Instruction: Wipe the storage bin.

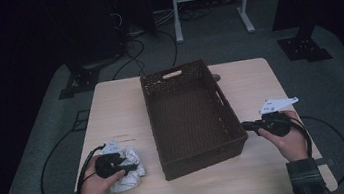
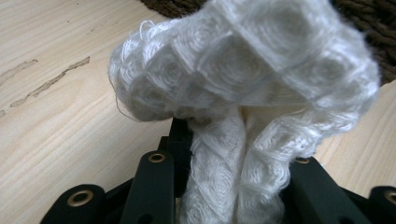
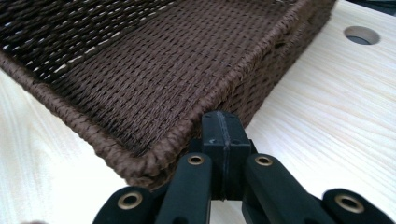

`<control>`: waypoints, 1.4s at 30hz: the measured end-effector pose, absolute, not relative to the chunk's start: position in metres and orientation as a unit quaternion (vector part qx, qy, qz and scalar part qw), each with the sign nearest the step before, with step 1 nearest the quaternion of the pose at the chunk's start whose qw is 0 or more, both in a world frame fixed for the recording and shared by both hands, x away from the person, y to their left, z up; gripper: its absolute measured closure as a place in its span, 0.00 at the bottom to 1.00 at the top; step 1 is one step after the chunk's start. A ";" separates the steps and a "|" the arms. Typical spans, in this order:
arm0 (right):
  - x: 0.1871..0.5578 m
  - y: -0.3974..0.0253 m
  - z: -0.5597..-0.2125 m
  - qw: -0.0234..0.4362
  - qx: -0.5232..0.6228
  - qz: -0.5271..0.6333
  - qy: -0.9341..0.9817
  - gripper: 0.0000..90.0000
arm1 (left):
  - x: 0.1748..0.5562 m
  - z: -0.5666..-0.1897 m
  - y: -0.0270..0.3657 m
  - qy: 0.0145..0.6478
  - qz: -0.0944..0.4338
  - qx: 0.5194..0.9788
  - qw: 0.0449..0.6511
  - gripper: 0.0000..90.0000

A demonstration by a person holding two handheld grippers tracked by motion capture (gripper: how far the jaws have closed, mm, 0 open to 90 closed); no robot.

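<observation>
Dark floor and cable loops surround a pale wooden desk (image 1: 253, 81), and a brown woven basket (image 1: 190, 119) stands at its middle, open and with nothing visible inside. Left of the basket's near corner lies a crumpled white cloth (image 1: 129, 170), a knitted or waffle-textured rag bunched into a loose heap. The left tongs (image 1: 131, 168) are clenched on it: in the left gripper view a twisted fold of the cloth (image 2: 233, 158) runs down between the two black jaws while the rest billows out above them, with the basket's weave just behind. On the basket's right side, the right tongs (image 1: 244, 126) are pressed against the near right corner; the right gripper view has their jaws closed flat together with nothing between them, the tip (image 3: 223, 135) touching or nearly touching the basket's rim (image 3: 154, 154).

The cloth looks light, soft and floppy, so it should lift without effort but will droop and trail from wherever it is pinched. The hold on a thick gathered fold seems sound; a thin edge would slip more easily. Loose loops may snag on the basket's rough weave if dragged over the rim, so it is better carried clear above it. The basket looks stiff yet light enough to slide.
</observation>
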State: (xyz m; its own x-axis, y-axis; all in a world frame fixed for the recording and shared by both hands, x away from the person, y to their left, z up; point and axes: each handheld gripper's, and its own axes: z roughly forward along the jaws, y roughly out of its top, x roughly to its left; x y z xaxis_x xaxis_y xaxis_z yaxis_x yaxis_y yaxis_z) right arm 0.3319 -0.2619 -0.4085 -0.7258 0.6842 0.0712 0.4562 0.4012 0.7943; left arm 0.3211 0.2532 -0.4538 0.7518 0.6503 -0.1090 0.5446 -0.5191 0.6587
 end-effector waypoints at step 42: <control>0.296 -0.163 -0.399 0.044 0.154 0.456 0.876 0.85 | 0.323 -0.455 0.264 0.358 0.083 0.864 0.343 0.74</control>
